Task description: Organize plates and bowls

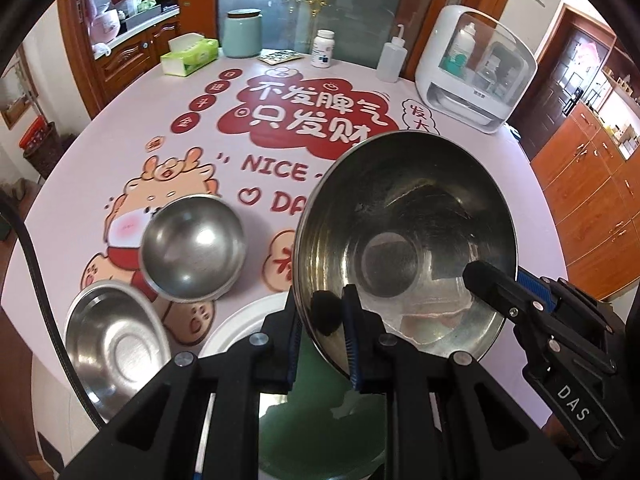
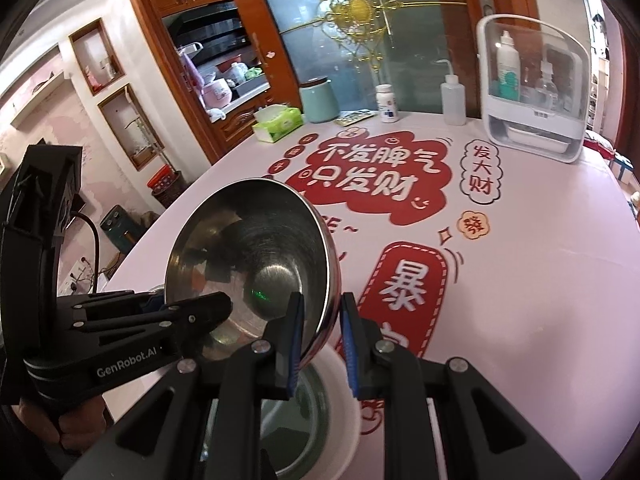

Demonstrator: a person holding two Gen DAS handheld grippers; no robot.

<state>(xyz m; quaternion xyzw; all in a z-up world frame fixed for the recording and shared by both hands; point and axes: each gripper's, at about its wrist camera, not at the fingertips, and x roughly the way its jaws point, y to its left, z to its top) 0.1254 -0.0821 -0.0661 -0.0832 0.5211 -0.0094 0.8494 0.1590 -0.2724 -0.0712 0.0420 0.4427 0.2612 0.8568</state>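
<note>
A large steel bowl (image 1: 408,240) hangs tilted above the table, held by both grippers on opposite rims. My left gripper (image 1: 324,320) is shut on its near rim, one pad inside and one outside. My right gripper (image 1: 492,284) reaches in from the right and clamps the other rim. In the right wrist view my right gripper (image 2: 322,320) pinches the wall of the large steel bowl (image 2: 256,264), and my left gripper (image 2: 208,312) comes in from the left. A smaller steel bowl (image 1: 194,248) and a shallow steel bowl (image 1: 114,340) sit on the table at the left.
A white-rimmed dish (image 1: 240,328) with a green inside lies under the lifted bowl. Along the far edge of the table stand a tissue box (image 1: 190,56), a teal canister (image 1: 241,34), a pill bottle (image 1: 322,49), a squeeze bottle (image 1: 392,60) and a white storage case (image 1: 476,72).
</note>
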